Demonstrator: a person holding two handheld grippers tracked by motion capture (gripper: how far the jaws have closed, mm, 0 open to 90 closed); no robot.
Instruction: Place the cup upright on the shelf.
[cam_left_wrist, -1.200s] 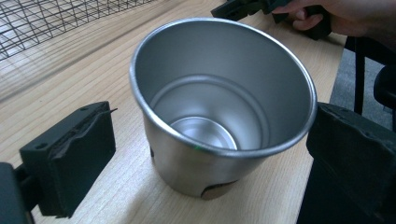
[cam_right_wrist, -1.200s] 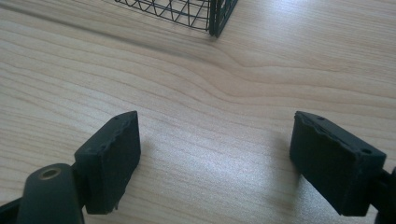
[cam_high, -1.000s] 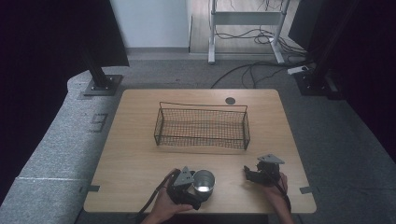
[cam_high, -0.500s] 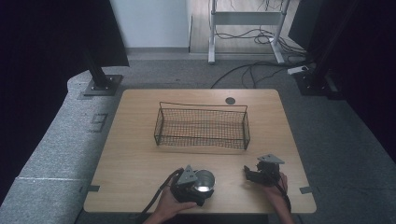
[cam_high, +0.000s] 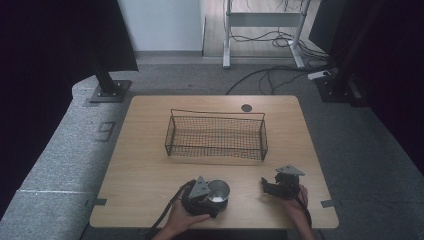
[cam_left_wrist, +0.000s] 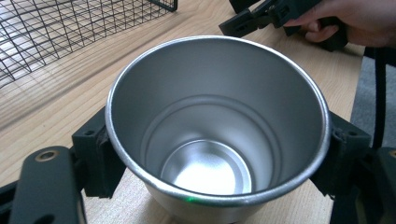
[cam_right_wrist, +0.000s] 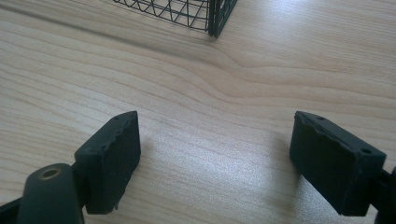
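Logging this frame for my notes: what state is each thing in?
metal cup: upright, empty, clamped between the left gripper's fingers.
left gripper: shut on the cup.
right gripper: open, holding nothing, low over the table.
wire basket: upright, empty.

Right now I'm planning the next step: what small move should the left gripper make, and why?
Probably lift the metal cup and carry it toward the wire basket: the left gripper has its jaws against the cup's sides, and the basket looks empty.
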